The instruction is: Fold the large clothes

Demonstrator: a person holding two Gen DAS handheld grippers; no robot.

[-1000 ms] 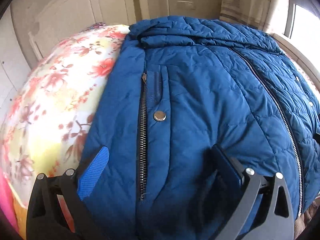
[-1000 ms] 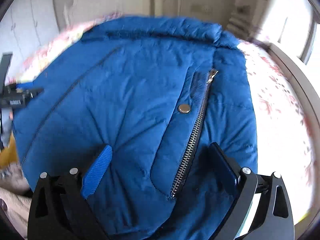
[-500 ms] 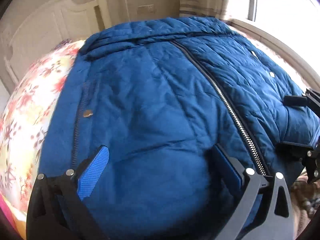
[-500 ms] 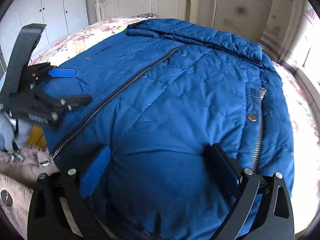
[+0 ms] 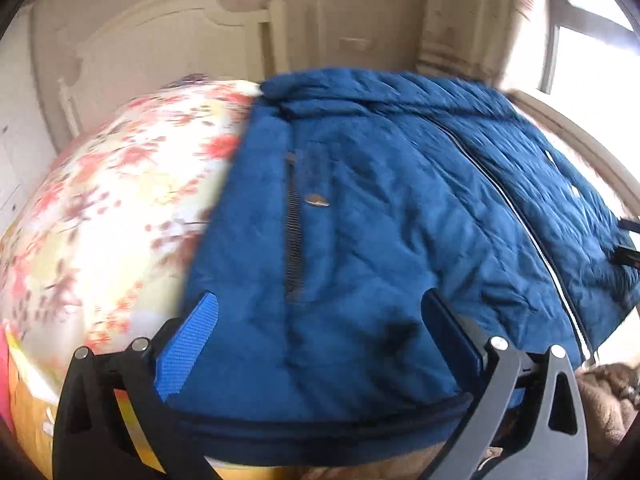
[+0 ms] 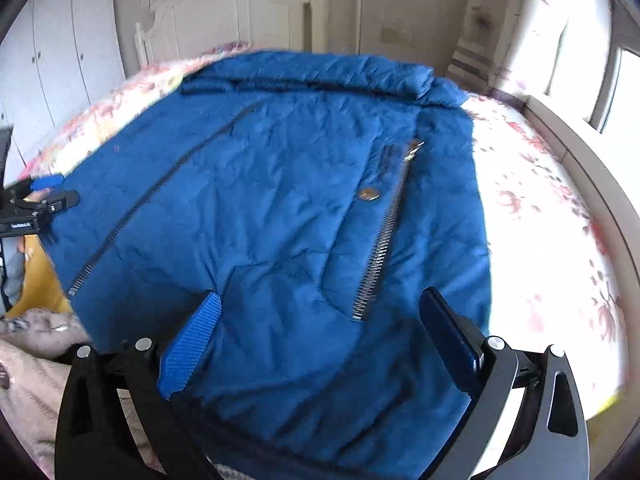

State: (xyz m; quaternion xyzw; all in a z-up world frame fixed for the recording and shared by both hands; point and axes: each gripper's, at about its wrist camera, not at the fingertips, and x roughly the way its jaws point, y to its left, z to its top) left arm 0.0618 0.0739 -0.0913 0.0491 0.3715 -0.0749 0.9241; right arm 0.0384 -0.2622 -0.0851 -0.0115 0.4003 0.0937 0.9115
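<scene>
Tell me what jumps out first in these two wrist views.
A big blue quilted jacket lies spread front-up across a floral bedsheet, its collar toward the white headboard. Metal pocket zippers and a round snap glint on the fabric. Each open tool, left tool and right tool, hovers at the near hem.

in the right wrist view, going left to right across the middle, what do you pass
Other black gripper with blue pad → long central zipper of the blue quilted jacket → round metal snap button → slanted silver pocket zipper → white floral bedsheet.
</scene>
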